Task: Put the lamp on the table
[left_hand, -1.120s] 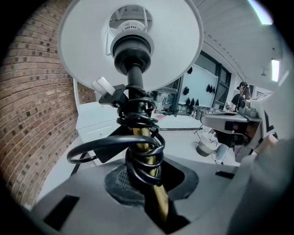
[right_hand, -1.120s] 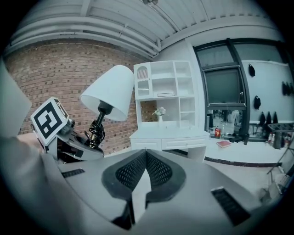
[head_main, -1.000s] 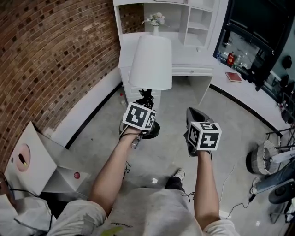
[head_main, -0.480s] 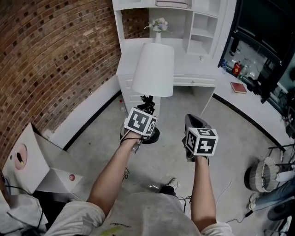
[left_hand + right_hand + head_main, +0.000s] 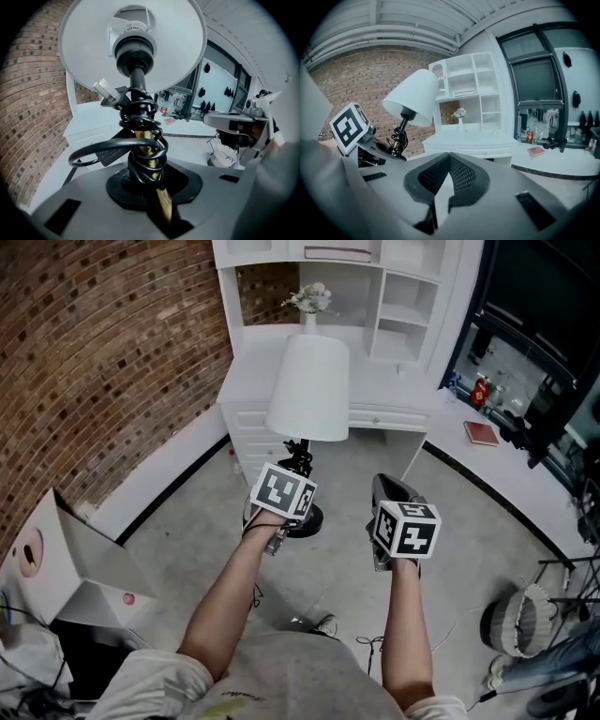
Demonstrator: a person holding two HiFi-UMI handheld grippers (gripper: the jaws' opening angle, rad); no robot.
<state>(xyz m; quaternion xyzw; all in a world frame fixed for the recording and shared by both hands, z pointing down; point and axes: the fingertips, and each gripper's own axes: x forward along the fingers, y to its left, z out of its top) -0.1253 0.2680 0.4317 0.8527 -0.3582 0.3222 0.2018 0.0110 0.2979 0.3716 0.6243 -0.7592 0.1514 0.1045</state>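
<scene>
The person's two bare forearms reach out over a grey, mottled concrete floor (image 5: 178,521). The left gripper (image 5: 292,502) has its jaws clamped on the thin brass stem of the table lamp (image 5: 308,390), just above the lamp's round black base. A glossy black cord is coiled in loops around that stem, and a white plug sticks out of the coil under the shade. The lamp hangs in the air over the floor, short of the desk, with its smooth white cone-shaped shade on the far side of the gripper. To the right, the right gripper (image 5: 383,487) holds nothing, and its black mesh-textured jaws are drawn together. At the near left a white cardboard box (image 5: 58,563) sits on the floor, and at the near right stands a round white wire basket (image 5: 517,622). A curved wall of rough red brick (image 5: 103,352) closes the left side. Farther off stands a white wooden desk with open shelves (image 5: 403,306) above its bare tabletop (image 5: 251,371), and a white vase of pale flowers (image 5: 309,300) rests at the back of it. On the white counter to the far right lies a small red book (image 5: 481,432), below dark windows.
</scene>
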